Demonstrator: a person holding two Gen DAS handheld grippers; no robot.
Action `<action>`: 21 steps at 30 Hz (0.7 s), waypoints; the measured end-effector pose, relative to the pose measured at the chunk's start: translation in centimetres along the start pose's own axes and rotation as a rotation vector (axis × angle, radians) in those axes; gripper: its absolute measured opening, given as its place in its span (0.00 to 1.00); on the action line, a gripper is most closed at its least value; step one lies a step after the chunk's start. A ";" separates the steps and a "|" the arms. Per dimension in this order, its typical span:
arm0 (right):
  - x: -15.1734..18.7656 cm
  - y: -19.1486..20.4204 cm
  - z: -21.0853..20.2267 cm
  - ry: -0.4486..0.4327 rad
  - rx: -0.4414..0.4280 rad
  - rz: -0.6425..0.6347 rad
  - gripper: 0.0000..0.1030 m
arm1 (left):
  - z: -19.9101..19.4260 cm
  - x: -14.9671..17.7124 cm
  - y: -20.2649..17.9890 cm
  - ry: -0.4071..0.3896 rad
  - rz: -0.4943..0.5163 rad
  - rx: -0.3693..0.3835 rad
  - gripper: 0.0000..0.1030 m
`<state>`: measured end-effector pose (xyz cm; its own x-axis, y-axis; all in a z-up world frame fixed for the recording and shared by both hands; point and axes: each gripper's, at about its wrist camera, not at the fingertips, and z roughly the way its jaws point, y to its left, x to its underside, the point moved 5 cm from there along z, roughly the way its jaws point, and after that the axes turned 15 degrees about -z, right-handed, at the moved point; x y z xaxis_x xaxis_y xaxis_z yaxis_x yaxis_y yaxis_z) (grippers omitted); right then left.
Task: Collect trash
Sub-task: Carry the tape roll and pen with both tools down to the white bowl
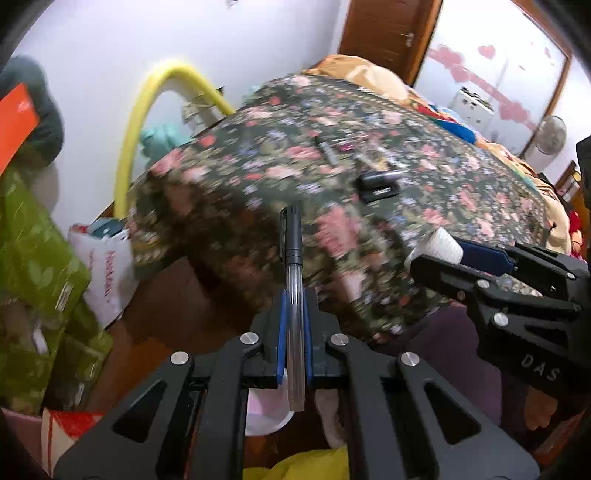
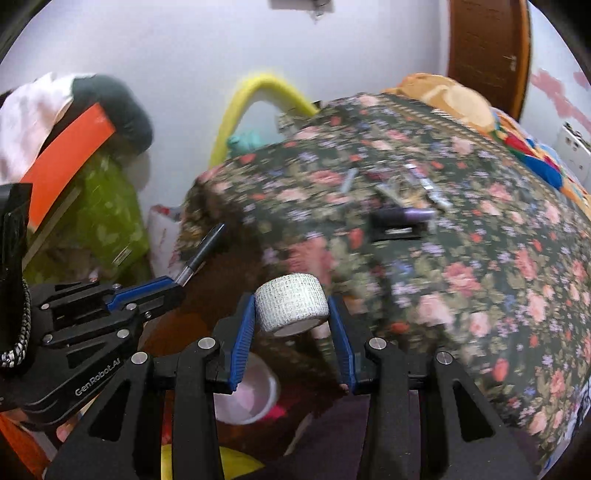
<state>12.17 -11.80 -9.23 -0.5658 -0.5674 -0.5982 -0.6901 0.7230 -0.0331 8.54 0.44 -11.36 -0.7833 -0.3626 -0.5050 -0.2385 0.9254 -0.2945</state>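
A floral bedspread (image 2: 461,258) covers the bed, with a yellow hoop (image 1: 147,110) leaning against the white wall (image 2: 184,44).

A dark floral bedspread (image 2: 461,258) is showing pink roses; at nine o'clock, an orange strip (image 2: 66,162) is crossing green leaf-print fabric (image 2: 107,206).

— What sort of place is this?

— A lived-in bedroom in a home. A bed spread with a dark floral quilt (image 2: 461,266) fills most of both views, with an orange blanket (image 1: 369,75) bunched at its far end.

— Anything else that points to a home?

— A brown wooden door with a metal handle (image 1: 388,33) stands behind the bed, a yellow hoop (image 1: 147,110) leans on the white wall, and green leaf-patterned boxes (image 1: 33,266) are stacked by a white plastic shopping bag (image 1: 105,273).
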 end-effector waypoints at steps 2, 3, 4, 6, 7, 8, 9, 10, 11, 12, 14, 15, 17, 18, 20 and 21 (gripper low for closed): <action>0.2 1.6 0.9 0.019 -0.027 -0.019 0.36 | -0.1 0.5 1.4 0.010 -0.022 -0.009 0.07; 0.4 2.1 1.3 0.028 -0.040 -0.024 0.36 | -0.1 0.8 2.3 0.018 -0.034 -0.018 0.07; 0.6 2.6 1.7 0.039 -0.054 -0.028 0.36 | 0.0 1.2 2.8 0.022 -0.039 -0.028 0.07; 1.1 3.9 2.8 0.071 -0.085 -0.036 0.36 | 0.4 1.8 4.0 0.039 -0.054 -0.046 0.07; 1.3 4.3 3.3 0.086 -0.096 -0.040 0.36 | 0.6 2.2 4.6 0.053 -0.067 -0.047 0.07; 1.6 4.8 4.1 0.107 -0.112 -0.044 0.36 | 0.9 2.4 5.0 0.065 -0.078 -0.047 0.07; 1.9 5.2 4.5 0.124 -0.123 -0.046 0.36 | 1.3 2.8 5.6 0.079 -0.089 -0.054 0.07; 2.1 5.5 5.1 0.141 -0.134 -0.046 0.36 | 1.6 2.9 5.9 0.088 -0.096 -0.057 0.07; 2.5 5.9 5.7 0.165 -0.152 -0.043 0.36 | 2.0 3.2 6.3 0.107 -0.109 -0.050 0.07; 2.7 6.1 6.2 0.181 -0.164 -0.041 0.36 | 2.4 3.4 6.7 0.126 -0.125 -0.043 0.07; 3.2 6.6 7.0 0.215 -0.189 -0.038 0.36 | 3.1 3.8 7.3 0.152 -0.147 -0.049 0.07; 3.5 6.8 7.4 0.233 -0.204 -0.037 0.36 | 3.5 4.0 7.6 0.167 -0.156 -0.049 0.07; 3.9 7.1 8.1 0.260 -0.225 -0.036 0.36 | 4.4 4.5 8.2 0.205 -0.181 -0.044 0.07; 4.0 7.3 8.3 0.271 -0.235 -0.038 0.36 | 4.8 4.8 8.4 0.226 -0.188 -0.041 0.07; 4.2 7.7 8.7 0.290 -0.256 -0.040 0.36 | 5.6 5.4 8.6 0.261 -0.189 -0.046 0.07; 4.3 7.8 8.9 0.298 -0.262 -0.043 0.36 | 6.0 5.7 8.8 0.275 -0.190 -0.048 0.07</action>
<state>8.40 -5.08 -19.16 -0.6131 -0.7126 -0.3410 -0.7862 0.5927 0.1750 5.46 5.83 -21.69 -0.8463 -0.4916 -0.2050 -0.4165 0.8507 -0.3208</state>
